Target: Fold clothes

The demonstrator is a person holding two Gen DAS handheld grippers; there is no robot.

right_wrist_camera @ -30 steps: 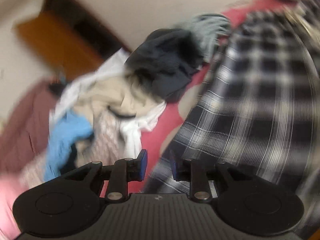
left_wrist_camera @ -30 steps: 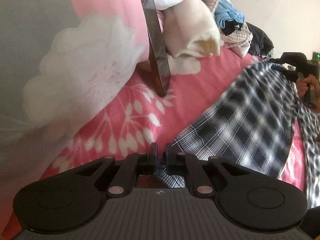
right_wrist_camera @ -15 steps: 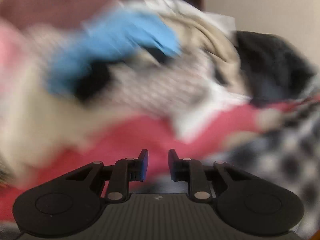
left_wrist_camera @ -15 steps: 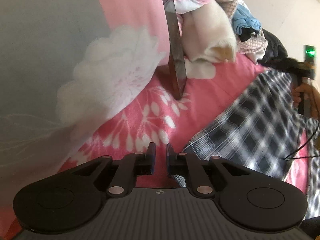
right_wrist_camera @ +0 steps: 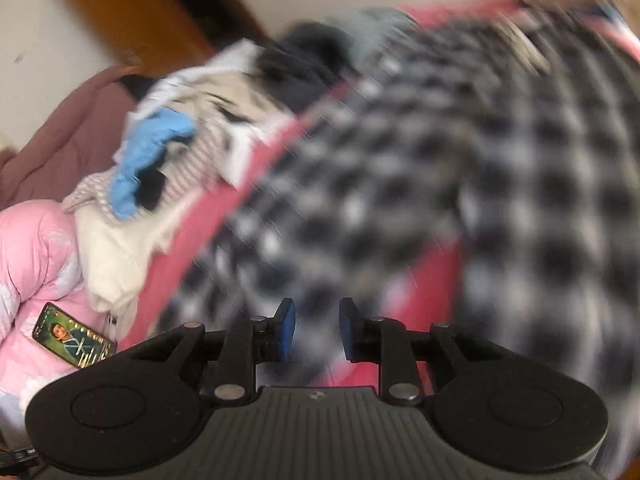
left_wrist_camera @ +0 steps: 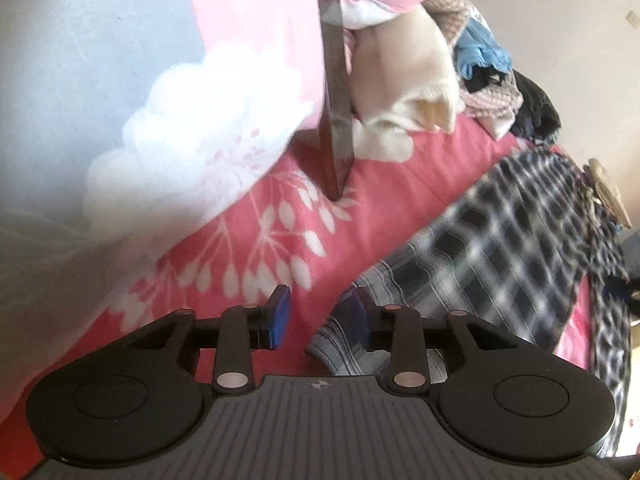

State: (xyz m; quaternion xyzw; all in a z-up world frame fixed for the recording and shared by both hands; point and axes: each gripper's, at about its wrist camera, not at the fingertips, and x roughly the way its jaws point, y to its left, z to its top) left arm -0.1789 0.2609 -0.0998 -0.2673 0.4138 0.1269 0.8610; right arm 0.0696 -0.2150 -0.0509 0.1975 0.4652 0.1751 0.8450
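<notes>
A black-and-white plaid garment (left_wrist_camera: 500, 248) lies spread on the pink flowered bed sheet (left_wrist_camera: 280, 220). My left gripper (left_wrist_camera: 318, 316) hangs just over its near corner, jaws opening. The hem lies beside and under the right finger (left_wrist_camera: 356, 314), and no pad presses on it. The right wrist view is blurred by motion. There the same plaid garment (right_wrist_camera: 400, 200) fills the middle and right. My right gripper (right_wrist_camera: 316, 330) hovers over it, jaws slightly apart and opening, with nothing between the blue pads.
A pile of loose clothes (left_wrist_camera: 480, 64) sits at the head of the bed, and in the right wrist view the pile (right_wrist_camera: 192, 148) lies at the left. A phone (right_wrist_camera: 74, 336) leans against a pink quilt (right_wrist_camera: 36, 248). A wooden door (right_wrist_camera: 140, 20) stands behind.
My left gripper has let go of the plaid corner and its jaws have spread. The right gripper has swung fast across the clothes pile and back over the plaid, leaving the left wrist view.
</notes>
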